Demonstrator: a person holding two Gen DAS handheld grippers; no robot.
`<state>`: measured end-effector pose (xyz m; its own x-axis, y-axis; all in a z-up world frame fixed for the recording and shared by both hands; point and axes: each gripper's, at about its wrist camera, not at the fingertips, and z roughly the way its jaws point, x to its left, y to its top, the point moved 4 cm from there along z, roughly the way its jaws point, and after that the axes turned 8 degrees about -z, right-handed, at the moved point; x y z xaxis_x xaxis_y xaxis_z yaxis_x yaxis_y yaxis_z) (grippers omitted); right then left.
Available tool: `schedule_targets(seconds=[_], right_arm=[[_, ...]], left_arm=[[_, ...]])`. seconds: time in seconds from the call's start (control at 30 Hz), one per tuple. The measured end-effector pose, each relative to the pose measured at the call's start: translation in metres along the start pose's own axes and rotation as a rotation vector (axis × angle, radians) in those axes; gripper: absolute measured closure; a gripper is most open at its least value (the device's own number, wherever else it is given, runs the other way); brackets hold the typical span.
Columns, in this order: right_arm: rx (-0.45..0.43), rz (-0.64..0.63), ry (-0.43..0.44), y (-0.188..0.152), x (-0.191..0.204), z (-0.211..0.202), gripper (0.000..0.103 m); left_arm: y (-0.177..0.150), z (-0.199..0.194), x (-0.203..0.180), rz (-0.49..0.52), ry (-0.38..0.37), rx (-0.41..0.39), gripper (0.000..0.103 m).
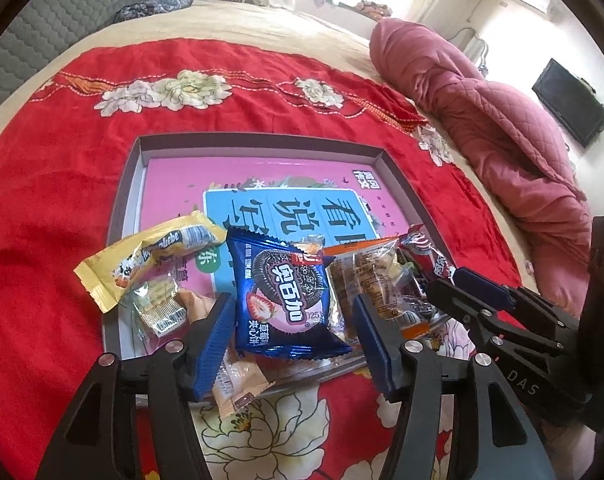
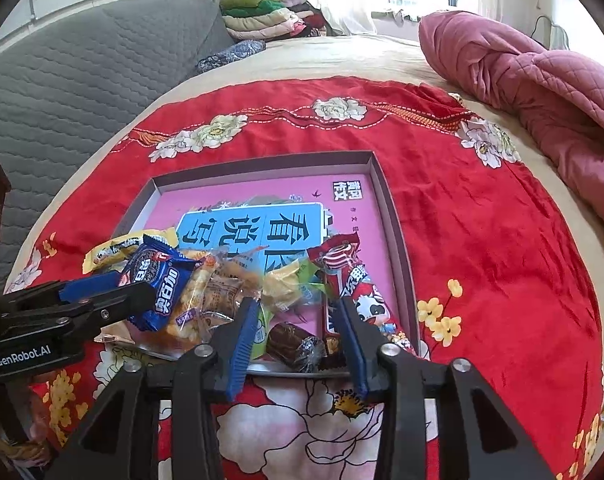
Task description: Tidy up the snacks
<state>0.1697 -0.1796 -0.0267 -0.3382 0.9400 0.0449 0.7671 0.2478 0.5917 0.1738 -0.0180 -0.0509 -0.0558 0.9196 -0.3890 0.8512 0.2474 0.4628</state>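
Left gripper (image 1: pixel 292 332) fills the bottom of the left wrist view, blue pads apart at medium width. Blue cookie pack (image 1: pixel 282 300) sits between the fingers, centre frame; pads look just clear of its edges, so no grip. It leans on the snack pile at the near edge of the shallow box (image 1: pixel 258 140). Yellow wafer pack (image 1: pixel 142 260) lies to its upper left, clear orange-trim pack (image 1: pixel 373 276) to its right, under the right pad's tip.

Right wrist view: right gripper (image 2: pixel 298 328) at bottom centre, fingers narrow but parted, holding nothing. Dark brown wrapped sweet (image 2: pixel 292 344) lies between the pads, low centre, near the box's front rim, not touched by either. Red milk-candy stick (image 2: pixel 353 280) runs just above the right pad, w/ its lower end behind it. Yellow-green sweet (image 2: pixel 286 284) sits above the left pad.

Box rests on a red floral blanket (image 2: pixel 481 240); pink quilt (image 2: pixel 521 76) bunched in the upper right.
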Motion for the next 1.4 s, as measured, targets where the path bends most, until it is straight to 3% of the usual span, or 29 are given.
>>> schedule_targets(seconds=[0.4, 0.5, 0.73, 0.87, 1.03, 1.17, 1.4], right_arm=[[-0.028, 0.002, -0.015, 0.005, -0.002, -0.013, 0.058], [-0.039, 0.002, -0.017, 0.008, -0.003, -0.018, 0.050], [-0.069, 0.002, -0.019, 0.012, -0.004, -0.033, 0.048], [-0.085, 0.004, -0.015, 0.012, -0.004, -0.041, 0.041], [-0.107, 0.016, -0.013, 0.006, -0.002, -0.053, 0.041], [-0.142, 0.012, 0.000, 0.002, 0.000, -0.068, 0.030], [-0.158, -0.007, -0.014, -0.014, 0.002, -0.088, 0.026]], left_arm=[[-0.001, -0.016, -0.004, 0.015, 0.005, -0.026, 0.038], [-0.001, -0.021, -0.005, 0.018, 0.014, -0.037, 0.034], [-0.006, -0.034, -0.006, 0.024, 0.031, -0.053, 0.033], [-0.009, -0.042, -0.008, 0.031, 0.041, -0.059, 0.033], [-0.016, -0.052, -0.007, 0.036, 0.060, -0.068, 0.032], [-0.021, -0.058, -0.005, 0.026, 0.075, -0.070, 0.032], [-0.035, -0.067, -0.006, 0.010, 0.091, -0.055, 0.032]])
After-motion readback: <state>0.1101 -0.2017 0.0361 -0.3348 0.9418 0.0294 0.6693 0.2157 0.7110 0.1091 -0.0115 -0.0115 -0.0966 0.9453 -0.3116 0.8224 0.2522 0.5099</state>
